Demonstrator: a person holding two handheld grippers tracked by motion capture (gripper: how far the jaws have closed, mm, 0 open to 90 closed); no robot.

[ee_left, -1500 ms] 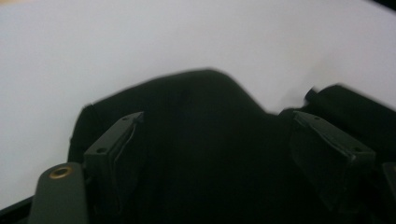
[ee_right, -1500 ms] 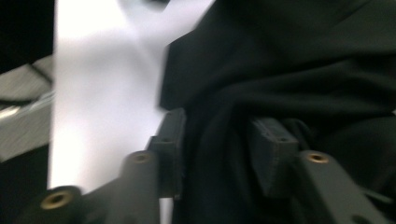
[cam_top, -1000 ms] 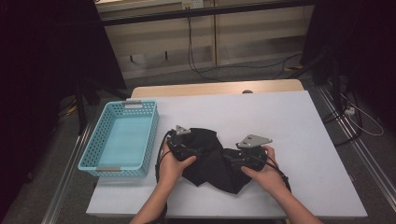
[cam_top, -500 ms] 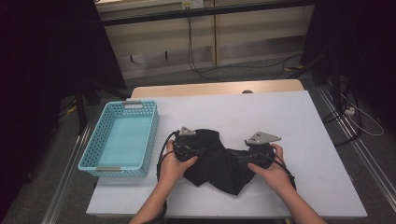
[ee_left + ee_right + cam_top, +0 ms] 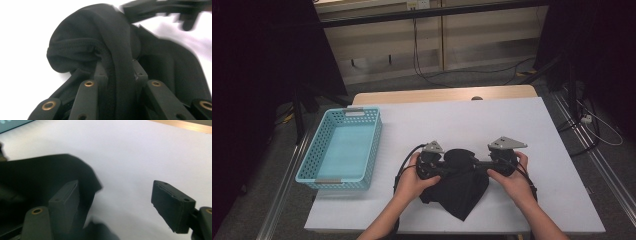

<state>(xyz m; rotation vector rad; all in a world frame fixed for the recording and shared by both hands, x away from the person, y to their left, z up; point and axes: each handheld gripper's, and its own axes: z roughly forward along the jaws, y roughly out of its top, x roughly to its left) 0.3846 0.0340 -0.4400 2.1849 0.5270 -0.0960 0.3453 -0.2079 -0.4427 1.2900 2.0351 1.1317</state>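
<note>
A black cloth (image 5: 459, 187) lies bunched near the front middle of the white table (image 5: 472, 120). My left gripper (image 5: 447, 167) has just been closing and now pinches a raised fold of the cloth (image 5: 117, 42) between its pads, shown close up in the left gripper view (image 5: 120, 72). My right gripper (image 5: 484, 164) sits at the cloth's right edge. Its jaws have just been opening and stand wide apart (image 5: 113, 187), with the cloth (image 5: 37, 175) behind its left finger and only bare table between the pads. A hand holds each gripper.
A light blue plastic basket (image 5: 319, 145) stands empty on the table's left side. The table's wooden far edge (image 5: 442, 95) lies beyond the white sheet. Cables trail on the floor behind, and metal rails run along both sides of the table.
Both grippers have shifted to the right. The left one took hold of the cloth's left part and drew it over the rest, so the cloth is narrower and more bunched.
</note>
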